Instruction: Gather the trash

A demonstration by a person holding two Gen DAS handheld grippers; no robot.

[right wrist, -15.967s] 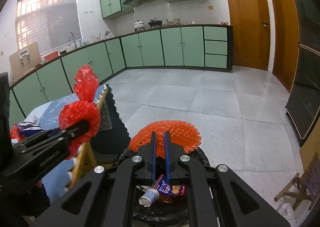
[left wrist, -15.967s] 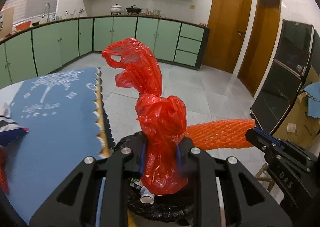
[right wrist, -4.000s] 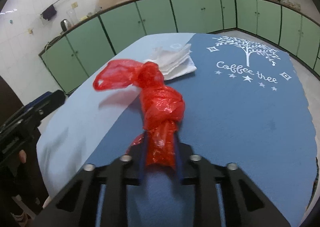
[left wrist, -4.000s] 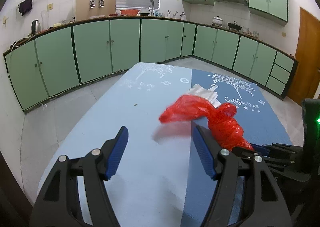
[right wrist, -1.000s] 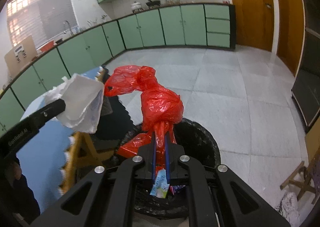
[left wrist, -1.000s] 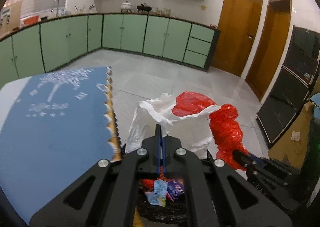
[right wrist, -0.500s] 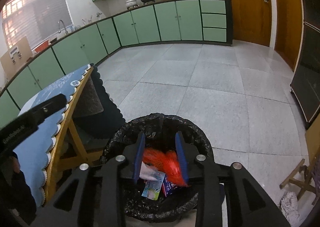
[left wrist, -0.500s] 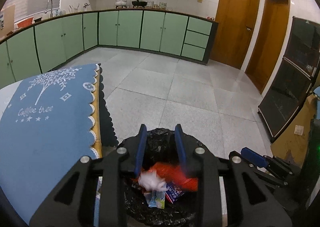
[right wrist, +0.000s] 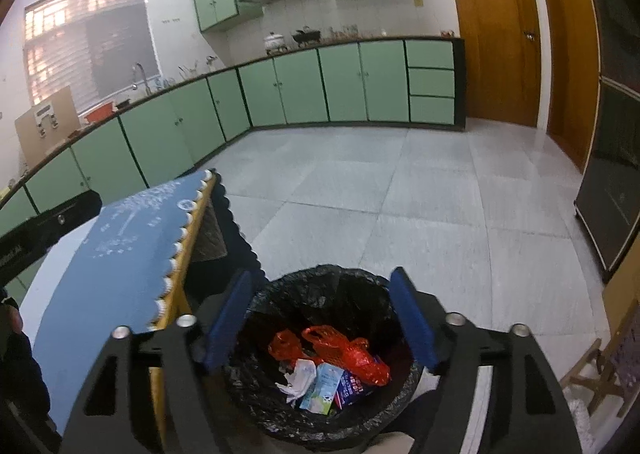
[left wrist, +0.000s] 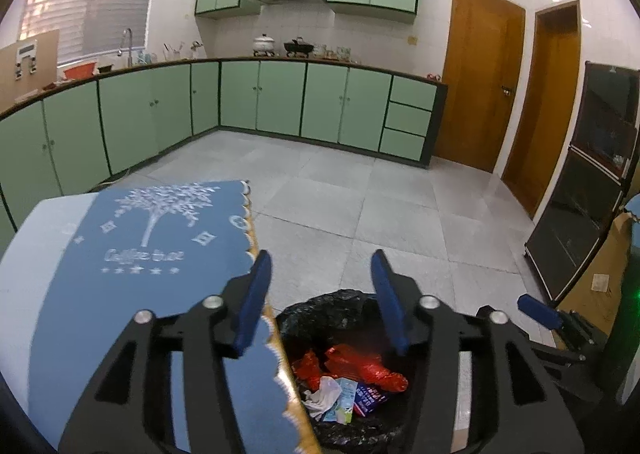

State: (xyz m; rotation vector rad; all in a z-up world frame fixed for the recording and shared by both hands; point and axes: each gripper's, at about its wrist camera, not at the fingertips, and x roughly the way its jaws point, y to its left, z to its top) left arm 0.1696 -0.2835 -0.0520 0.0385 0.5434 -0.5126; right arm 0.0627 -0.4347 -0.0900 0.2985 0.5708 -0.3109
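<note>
A bin lined with a black bag stands on the floor beside the table; it also shows in the left wrist view. Inside lie a red plastic bag, crumpled white tissue and small cartons. The red bag and tissue show in the left wrist view too. My left gripper is open and empty above the table edge and bin. My right gripper is open and empty directly over the bin.
The table with a blue "Coffee tree" cloth lies to the left, its scalloped edge next to the bin. Green cabinets line the far walls. Wooden doors and a dark cabinet stand on the right. Grey tiled floor lies beyond.
Both grippers have opened wider and risen a little since half a second ago. The red bag and white tissue, held a second ago, now lie in the bin.
</note>
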